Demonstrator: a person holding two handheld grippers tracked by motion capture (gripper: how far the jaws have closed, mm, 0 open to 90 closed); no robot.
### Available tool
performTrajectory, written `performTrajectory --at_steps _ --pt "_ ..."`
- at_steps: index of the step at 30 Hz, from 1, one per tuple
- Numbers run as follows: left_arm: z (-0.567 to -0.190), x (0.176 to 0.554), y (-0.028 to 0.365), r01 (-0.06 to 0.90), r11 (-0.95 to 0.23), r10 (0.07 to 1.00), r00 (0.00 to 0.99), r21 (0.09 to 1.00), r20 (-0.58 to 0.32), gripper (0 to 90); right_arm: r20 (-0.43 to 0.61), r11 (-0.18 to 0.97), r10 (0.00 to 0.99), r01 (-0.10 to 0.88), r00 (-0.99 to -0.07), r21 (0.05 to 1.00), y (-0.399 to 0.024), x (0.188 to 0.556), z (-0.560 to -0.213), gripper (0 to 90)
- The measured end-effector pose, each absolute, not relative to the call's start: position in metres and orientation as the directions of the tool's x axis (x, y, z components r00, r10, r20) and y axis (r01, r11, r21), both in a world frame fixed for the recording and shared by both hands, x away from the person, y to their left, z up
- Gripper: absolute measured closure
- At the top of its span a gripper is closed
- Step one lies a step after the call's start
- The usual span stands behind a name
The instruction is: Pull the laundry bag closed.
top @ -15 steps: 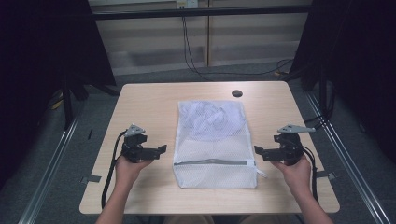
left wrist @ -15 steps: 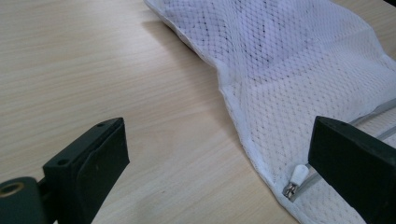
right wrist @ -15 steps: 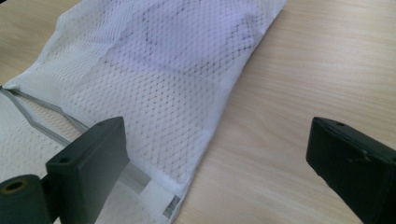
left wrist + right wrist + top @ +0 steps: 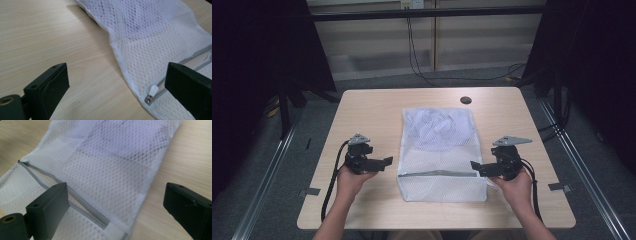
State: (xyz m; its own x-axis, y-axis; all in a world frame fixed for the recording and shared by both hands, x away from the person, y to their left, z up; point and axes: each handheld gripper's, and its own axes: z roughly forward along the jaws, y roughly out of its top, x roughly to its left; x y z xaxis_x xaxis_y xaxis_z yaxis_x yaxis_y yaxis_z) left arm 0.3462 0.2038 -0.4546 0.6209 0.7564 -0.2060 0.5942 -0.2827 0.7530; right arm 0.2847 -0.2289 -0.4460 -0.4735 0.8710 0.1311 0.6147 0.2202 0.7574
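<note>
Both claws, left claw (image 4: 387,161) and right claw (image 4: 474,165), are waiting wide open beside the mesh bag (image 4: 439,150) near the counter's front edge; next, grabbing the zipper pull (image 4: 151,91).

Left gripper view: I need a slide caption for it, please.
Open hand-held gripper over the wooden table, facing the white mesh laundry bag and its zipper pull.

The right gripper (image 4: 117,205) stood with its two black jaws wide apart and nothing pressed between them. Past them a white mesh bag (image 4: 112,162) lay flat on the pale wooden worktop (image 4: 190,157). A grey zip strip (image 4: 75,197) ran slantwise across the bag, passing behind the left-hand jaw.
</note>
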Motion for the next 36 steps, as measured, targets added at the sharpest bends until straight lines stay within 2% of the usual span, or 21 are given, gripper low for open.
performTrajectory --at_steps 13,36 --pt "-0.453 0.344 0.208 0.606 -0.297 0.758 0.620 0.738 -0.204 5.2 0.163 0.247 0.844 0.641 -0.510 0.727 -0.190 0.295 -0.450 6.4" --pt "-0.451 0.342 0.217 0.615 -0.279 0.762 0.609 0.738 -0.220 6.3 0.184 0.274 0.816 0.646 -0.548 0.712 -0.152 0.304 -0.448 6.8"
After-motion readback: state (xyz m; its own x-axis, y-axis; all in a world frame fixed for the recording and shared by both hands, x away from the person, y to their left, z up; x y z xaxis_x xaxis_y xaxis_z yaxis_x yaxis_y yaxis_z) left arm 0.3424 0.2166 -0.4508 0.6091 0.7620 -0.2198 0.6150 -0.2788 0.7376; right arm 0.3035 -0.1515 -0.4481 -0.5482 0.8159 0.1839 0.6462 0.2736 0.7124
